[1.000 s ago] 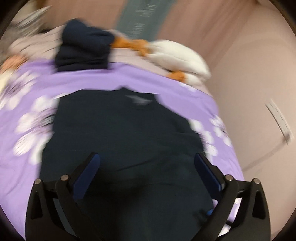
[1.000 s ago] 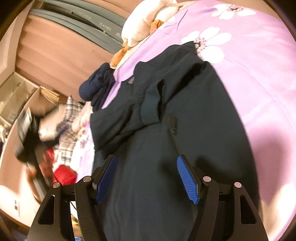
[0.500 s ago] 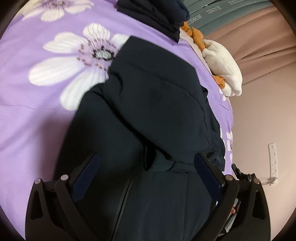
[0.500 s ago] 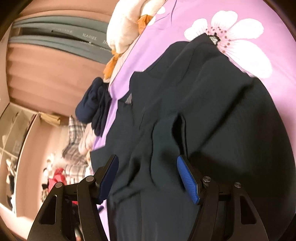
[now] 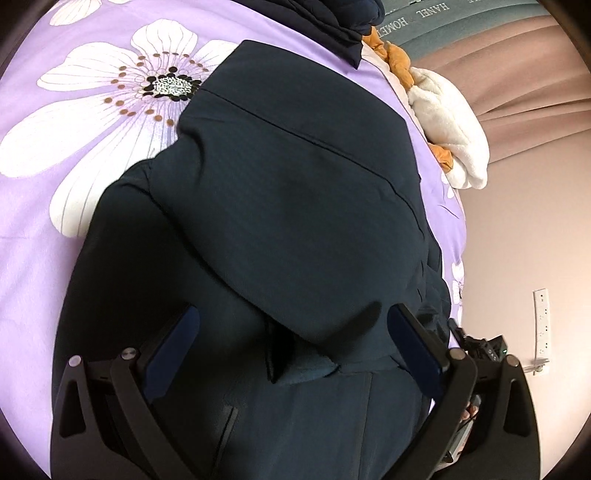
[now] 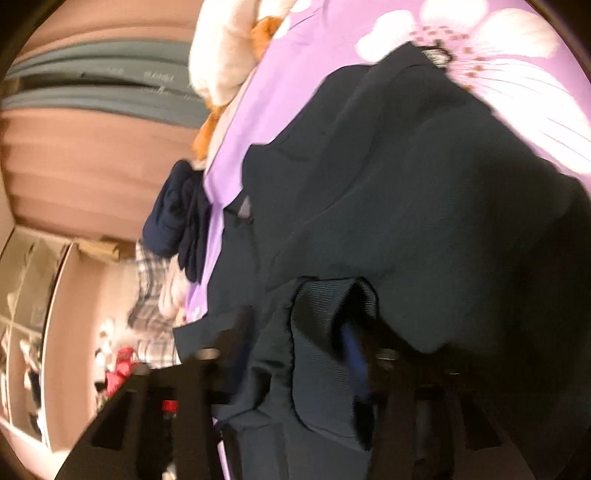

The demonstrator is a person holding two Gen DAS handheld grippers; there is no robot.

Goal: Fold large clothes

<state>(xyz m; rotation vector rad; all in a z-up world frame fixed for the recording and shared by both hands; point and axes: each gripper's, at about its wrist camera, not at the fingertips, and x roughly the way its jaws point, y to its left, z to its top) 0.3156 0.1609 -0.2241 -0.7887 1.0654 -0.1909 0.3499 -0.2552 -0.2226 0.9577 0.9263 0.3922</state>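
A dark navy jacket (image 5: 295, 184) lies spread on the purple bedcover, with one sleeve folded across its body. My left gripper (image 5: 291, 332) hangs open just above the jacket. Its blue pads (image 5: 173, 339) stand wide on either side of the sleeve's cuff (image 5: 306, 365) and touch nothing. In the blurred right wrist view the same jacket (image 6: 461, 221) fills the frame. My right gripper (image 6: 314, 347) is shut on the ribbed cuff (image 6: 325, 321), which bunches up between its fingers and hides most of the blue pads.
The purple flowered bedcover (image 5: 74, 184) shows to the left of the jacket. A pile of folded dark clothes (image 5: 332, 22) and a white and orange plush blanket (image 5: 454, 122) lie at the far end. Plaid clothes (image 6: 147, 295) sit beyond the bed. A wall socket (image 5: 541, 325) is at right.
My left gripper has dropped closer to the jacket and rolled, still open. My right gripper has moved in over the sleeve cuff and shut on it.
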